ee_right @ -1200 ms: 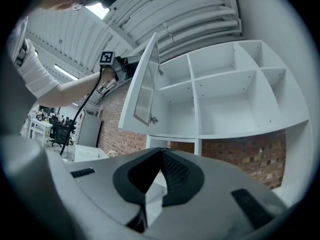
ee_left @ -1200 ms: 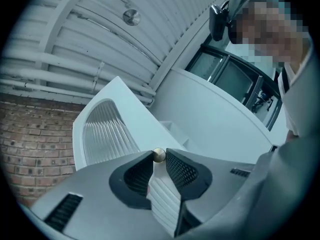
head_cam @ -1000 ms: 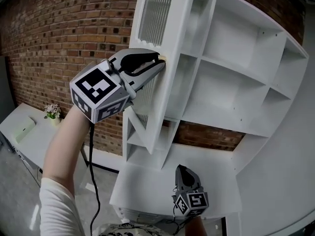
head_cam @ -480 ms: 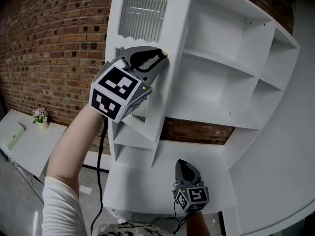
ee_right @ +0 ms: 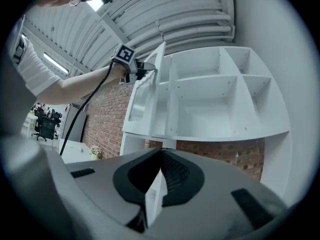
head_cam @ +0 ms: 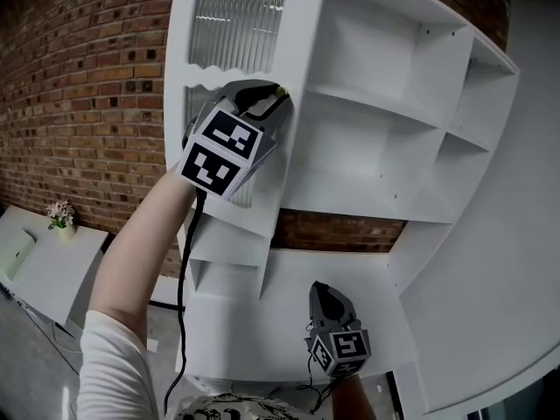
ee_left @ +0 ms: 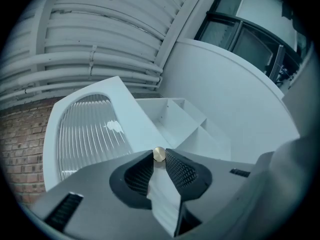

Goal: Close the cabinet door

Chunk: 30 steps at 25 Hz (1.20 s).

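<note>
Cabinet [head_cam: 376, 112] stands open; left gripper [head_cam: 278, 94] clamps the door's [head_cam: 241, 24] knob [ee_left: 159, 154].

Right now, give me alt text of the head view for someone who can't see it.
The left gripper pinches the small knob on the edge of the open white cabinet door, which has a ribbed glass panel. White shelves lie to its right, a brick wall behind. The right gripper hangs low, shut, holding nothing.

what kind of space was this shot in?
Probably a loft-style office or workshop, indoors. There is a bare brick wall, exposed pipes run under the ceiling, and desk chairs show in the background. A white cabinet with open shelves stands against the brick.
</note>
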Each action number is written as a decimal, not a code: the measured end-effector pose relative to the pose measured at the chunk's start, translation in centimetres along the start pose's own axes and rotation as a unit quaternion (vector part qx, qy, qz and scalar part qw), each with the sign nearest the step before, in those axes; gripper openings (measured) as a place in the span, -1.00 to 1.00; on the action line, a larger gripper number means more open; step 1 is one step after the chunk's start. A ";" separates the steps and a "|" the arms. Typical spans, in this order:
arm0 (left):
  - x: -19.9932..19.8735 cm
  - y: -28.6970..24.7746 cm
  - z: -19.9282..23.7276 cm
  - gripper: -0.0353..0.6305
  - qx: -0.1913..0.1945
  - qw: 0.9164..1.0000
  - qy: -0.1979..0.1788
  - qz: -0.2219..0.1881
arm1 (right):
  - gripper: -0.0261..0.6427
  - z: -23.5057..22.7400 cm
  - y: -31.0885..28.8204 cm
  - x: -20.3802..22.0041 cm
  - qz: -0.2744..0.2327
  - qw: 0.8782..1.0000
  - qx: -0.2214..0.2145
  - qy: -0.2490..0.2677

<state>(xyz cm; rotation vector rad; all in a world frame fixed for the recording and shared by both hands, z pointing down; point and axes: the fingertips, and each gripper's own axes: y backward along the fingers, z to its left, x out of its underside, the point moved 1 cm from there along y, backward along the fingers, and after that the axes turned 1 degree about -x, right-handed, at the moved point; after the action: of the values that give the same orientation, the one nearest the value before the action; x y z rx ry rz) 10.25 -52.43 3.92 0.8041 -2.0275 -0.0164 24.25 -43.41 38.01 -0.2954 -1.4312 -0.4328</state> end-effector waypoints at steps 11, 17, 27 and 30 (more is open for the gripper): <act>1.5 -3.9 0.2 -0.62 -0.009 0.999 0.000 0.031 | -0.91 -1.9 1.0 0.3 0.015 0.999 0.032 0.007; 2.4 -5.4 0.6 -0.61 -0.010 0.999 0.010 0.038 | -0.91 -3.2 1.3 0.9 0.025 0.998 0.057 0.002; 3.8 -7.8 0.9 -0.61 -0.034 0.998 0.010 0.050 | -0.91 -5.0 1.7 2.6 0.050 0.995 0.083 -0.003; 4.2 -8.3 1.1 -0.60 -0.035 0.998 0.009 0.055 | -0.91 -5.5 1.8 2.8 0.055 0.994 0.090 -0.003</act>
<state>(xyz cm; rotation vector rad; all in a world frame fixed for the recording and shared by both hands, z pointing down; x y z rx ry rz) 12.31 -61.55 3.82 0.6454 -2.0398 -0.0179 30.12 -44.61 40.21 -0.2283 -1.4424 -0.2117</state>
